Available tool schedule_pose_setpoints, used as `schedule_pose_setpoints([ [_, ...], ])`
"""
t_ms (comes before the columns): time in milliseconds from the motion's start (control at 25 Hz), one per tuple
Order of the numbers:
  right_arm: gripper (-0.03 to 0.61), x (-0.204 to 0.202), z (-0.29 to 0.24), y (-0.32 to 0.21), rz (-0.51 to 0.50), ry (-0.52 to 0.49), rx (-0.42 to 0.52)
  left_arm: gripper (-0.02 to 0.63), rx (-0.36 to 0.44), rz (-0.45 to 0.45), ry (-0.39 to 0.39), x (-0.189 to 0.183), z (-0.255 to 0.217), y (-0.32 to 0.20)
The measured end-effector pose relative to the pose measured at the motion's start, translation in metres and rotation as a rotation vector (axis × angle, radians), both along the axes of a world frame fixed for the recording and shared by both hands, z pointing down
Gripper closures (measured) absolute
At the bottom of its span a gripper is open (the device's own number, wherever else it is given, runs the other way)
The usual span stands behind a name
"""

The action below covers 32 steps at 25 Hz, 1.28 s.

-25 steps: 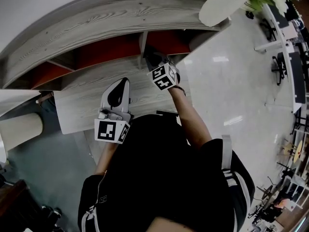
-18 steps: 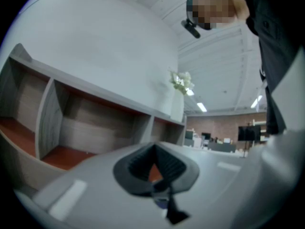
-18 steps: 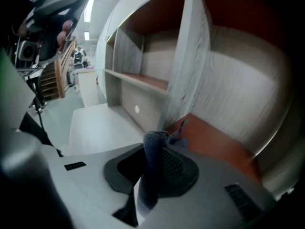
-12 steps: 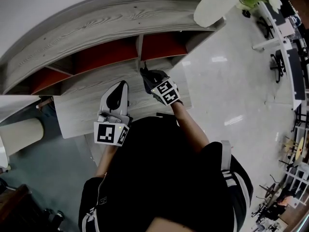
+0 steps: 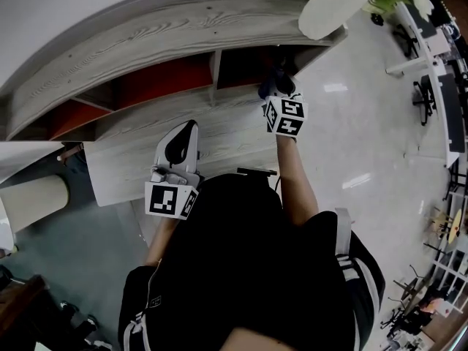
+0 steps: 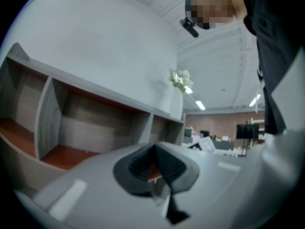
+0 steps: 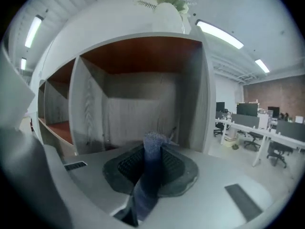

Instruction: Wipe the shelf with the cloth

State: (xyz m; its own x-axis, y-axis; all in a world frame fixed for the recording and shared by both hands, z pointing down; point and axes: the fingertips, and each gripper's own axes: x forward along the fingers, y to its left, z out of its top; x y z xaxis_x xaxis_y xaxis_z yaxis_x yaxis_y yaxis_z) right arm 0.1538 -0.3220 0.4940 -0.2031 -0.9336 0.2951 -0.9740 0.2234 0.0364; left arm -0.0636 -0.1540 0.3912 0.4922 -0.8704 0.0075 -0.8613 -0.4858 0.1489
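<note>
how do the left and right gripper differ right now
The right gripper is shut on the cloth; the left gripper is shut on nothing. The right gripper points into the rightmost compartment of the shelf; the left gripper sits back over the lower board. Both carry a marker cube.

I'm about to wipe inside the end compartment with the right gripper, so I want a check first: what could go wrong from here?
1. The cloth is pinched as a narrow bunch in the right gripper, with only a short tip past the jaws. The gripper itself may scrape the wood of the compartment.
2. The vase stands on the shelf top above this end. A hard bump could rock it.
</note>
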Motion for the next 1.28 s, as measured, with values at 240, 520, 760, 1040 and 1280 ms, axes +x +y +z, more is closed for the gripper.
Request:
schedule_pose_setpoints([
  [240,0.531,0.017,0.024,-0.033,0.074,0.185,-0.123,0.609,0.006,0.006,0.003,-0.003,-0.003,-0.005],
  [520,0.531,0.003,0.061,-0.046,0.026,0.276,-0.259,0.609,0.001,0.004,0.003,-0.007,-0.002,-0.012],
  [760,0.531,-0.006,0.073,-0.063,0.0,0.367,-0.308,0.609,-0.005,-0.019,0.001,-0.014,0.0,-0.018],
  [1040,0.531,-0.031,0.078,-0.074,-0.098,0.439,-0.295,0.609,-0.018,-0.04,0.003,-0.02,0.003,-0.022],
  [1280,0.531,-0.059,0.079,-0.077,-0.242,0.449,-0.292,0.609,-0.024,-0.029,0.0,-0.013,0.006,-0.02],
])
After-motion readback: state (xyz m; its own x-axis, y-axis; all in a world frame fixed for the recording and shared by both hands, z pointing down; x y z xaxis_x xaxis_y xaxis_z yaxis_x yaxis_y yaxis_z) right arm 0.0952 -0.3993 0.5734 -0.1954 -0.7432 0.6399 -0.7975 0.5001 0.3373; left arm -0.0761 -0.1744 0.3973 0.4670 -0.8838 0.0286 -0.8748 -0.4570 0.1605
